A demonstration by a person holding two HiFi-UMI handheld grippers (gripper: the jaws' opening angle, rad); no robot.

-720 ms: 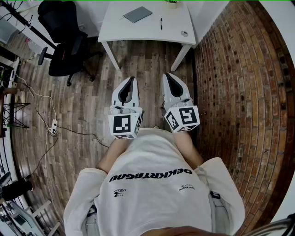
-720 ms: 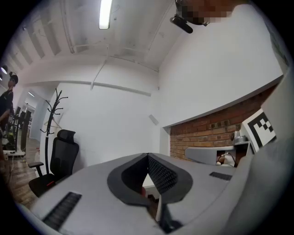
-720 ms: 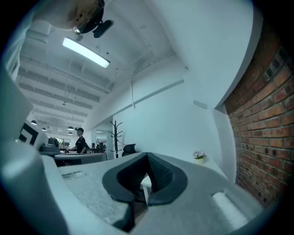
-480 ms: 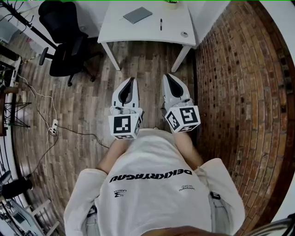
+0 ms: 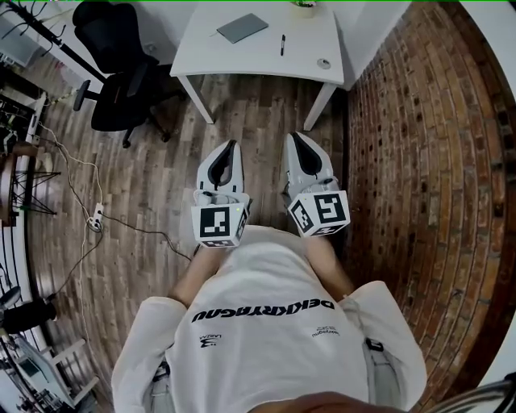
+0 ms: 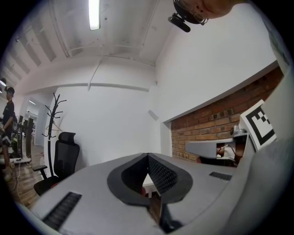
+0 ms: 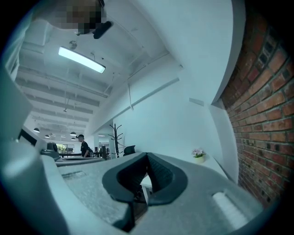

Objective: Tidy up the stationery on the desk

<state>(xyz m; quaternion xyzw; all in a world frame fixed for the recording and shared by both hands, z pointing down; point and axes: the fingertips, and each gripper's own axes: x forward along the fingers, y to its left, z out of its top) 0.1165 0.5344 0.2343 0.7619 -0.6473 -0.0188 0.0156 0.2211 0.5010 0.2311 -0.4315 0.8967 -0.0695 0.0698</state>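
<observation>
A white desk (image 5: 242, 58) stands ahead across the wooden floor, well beyond both grippers. On it lie a grey notebook (image 5: 242, 27), a dark pen (image 5: 283, 44) and a small round object (image 5: 323, 63). A small potted plant (image 5: 302, 6) sits at its far edge and also shows as the pot (image 7: 198, 157) in the right gripper view. My left gripper (image 5: 233, 144) (image 6: 148, 156) and right gripper (image 5: 291, 135) (image 7: 147, 155) are held side by side in front of the person's chest, pointing level at the desk. Both are shut with nothing between the jaws.
A black office chair (image 5: 121, 77) stands left of the desk. A brick wall (image 5: 419, 161) runs along the right. Cables and a power strip (image 5: 95, 218) lie on the floor at left. A coat stand (image 6: 54, 119) and a distant person (image 7: 84, 148) are in the room.
The head view has shifted slightly, so the grippers sit a touch lower in the picture. Both stay shut and side by side.
</observation>
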